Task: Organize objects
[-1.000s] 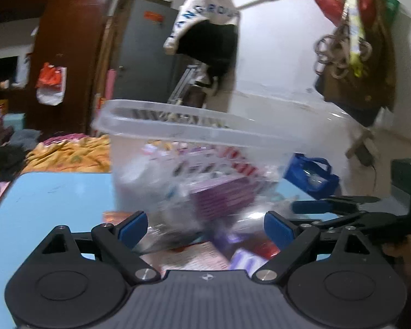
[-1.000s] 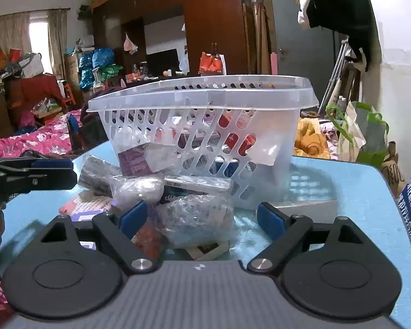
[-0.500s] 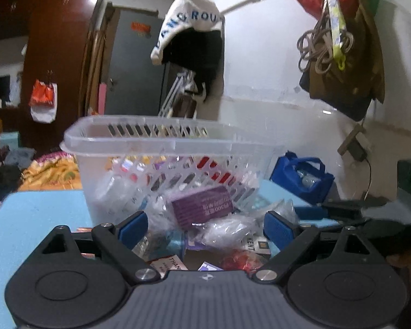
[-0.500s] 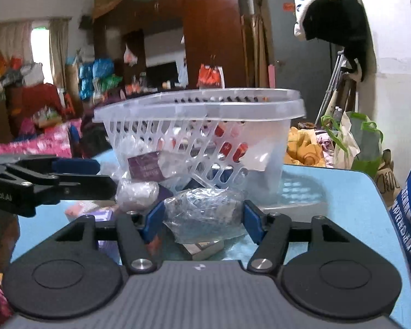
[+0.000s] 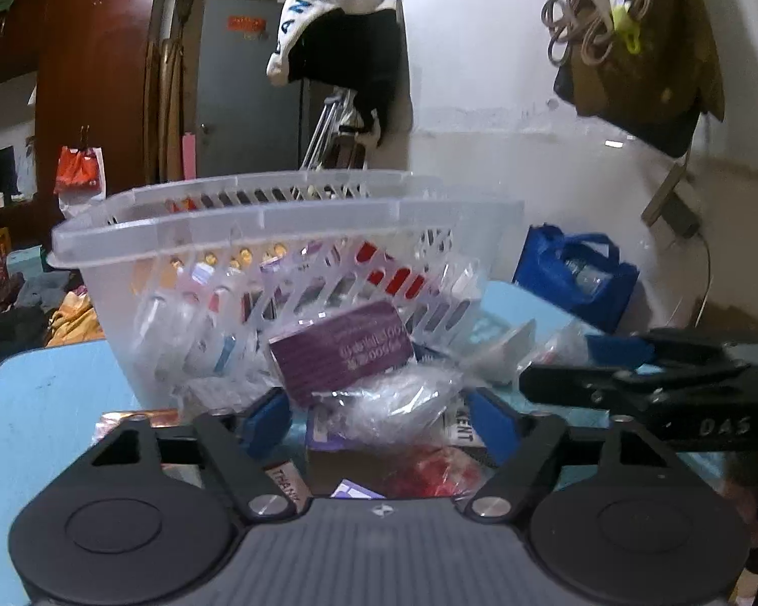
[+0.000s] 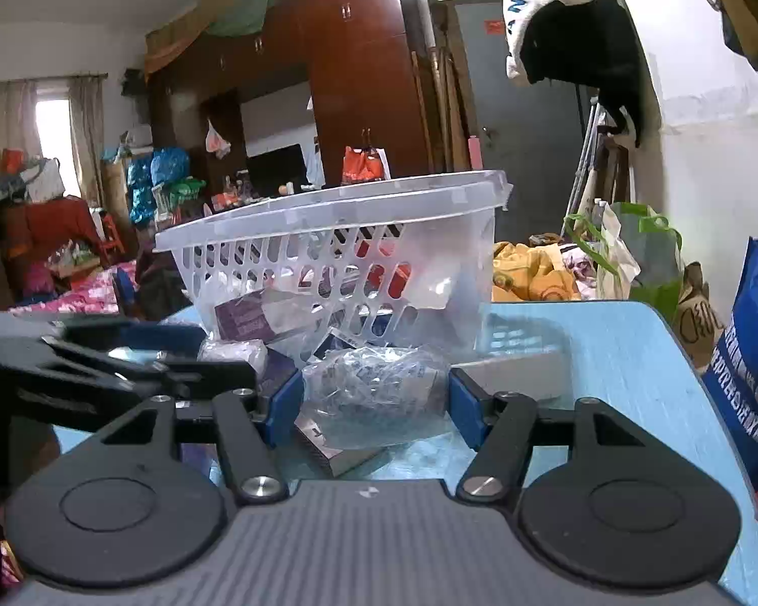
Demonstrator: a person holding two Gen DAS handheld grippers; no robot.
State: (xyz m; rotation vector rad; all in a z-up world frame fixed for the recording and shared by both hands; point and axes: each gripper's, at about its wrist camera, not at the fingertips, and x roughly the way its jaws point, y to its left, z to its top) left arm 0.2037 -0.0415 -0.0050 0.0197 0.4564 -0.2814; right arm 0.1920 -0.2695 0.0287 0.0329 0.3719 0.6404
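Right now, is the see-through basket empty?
No, packets and boxes show through the slotted wall of the basket, red and purple ones among them, as it stands on the blue table.

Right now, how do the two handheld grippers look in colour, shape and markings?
Both are alike: the left gripper and right gripper have black linkage arms with silver pivot screws, two round black discs, a ribbed grey body and blue pads on the fingers.

Blue table (image 6: pixel 606 353) w/ basket (image 6: pixel 338 232), packets (image 5: pixel 394 399).

Black left claw (image 5: pixel 379 416) and right claw (image 6: pixel 374 399), blue pads, silver screws
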